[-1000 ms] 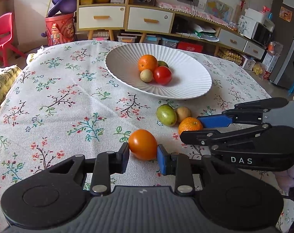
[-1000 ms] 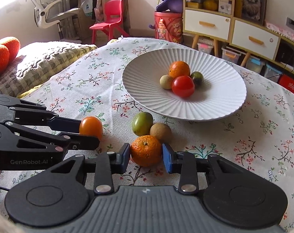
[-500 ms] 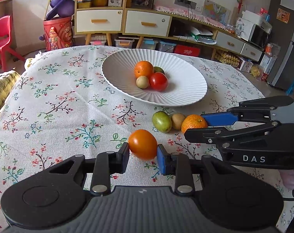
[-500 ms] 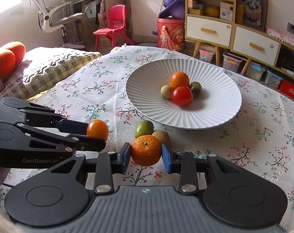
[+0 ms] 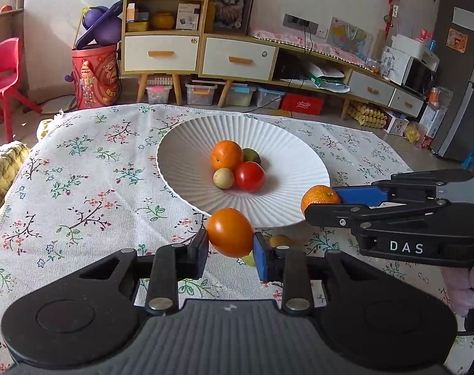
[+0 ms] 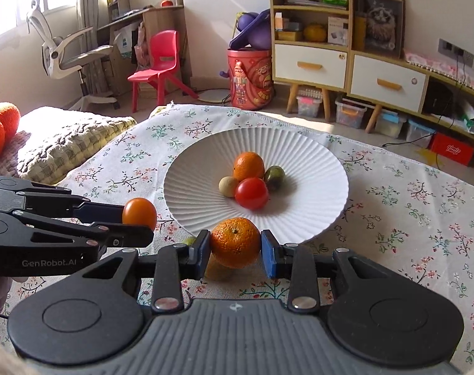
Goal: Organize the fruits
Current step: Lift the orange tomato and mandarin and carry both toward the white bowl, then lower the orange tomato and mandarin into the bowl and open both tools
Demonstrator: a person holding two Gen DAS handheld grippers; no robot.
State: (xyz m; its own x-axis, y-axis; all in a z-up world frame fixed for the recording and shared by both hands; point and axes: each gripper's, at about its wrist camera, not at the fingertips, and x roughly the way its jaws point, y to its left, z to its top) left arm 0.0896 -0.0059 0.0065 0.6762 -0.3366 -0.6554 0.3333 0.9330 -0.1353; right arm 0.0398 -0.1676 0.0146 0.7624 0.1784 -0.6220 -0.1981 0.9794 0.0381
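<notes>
we held both fruits clear of the floral tablecloth [image 5: 80,187], where a second earlier they had rested on it. our left gripper [image 5: 230,247] was clenched on the orange tomato [image 5: 230,232], raised to the near rim of the white ribbed plate [image 5: 187,143]. our right gripper [image 6: 235,248] gripped the mandarin [image 6: 235,242], lifted at that rim too. a green fruit [image 6: 189,240] and a brown one [image 6: 218,270] stayed on the cloth below.
</notes>
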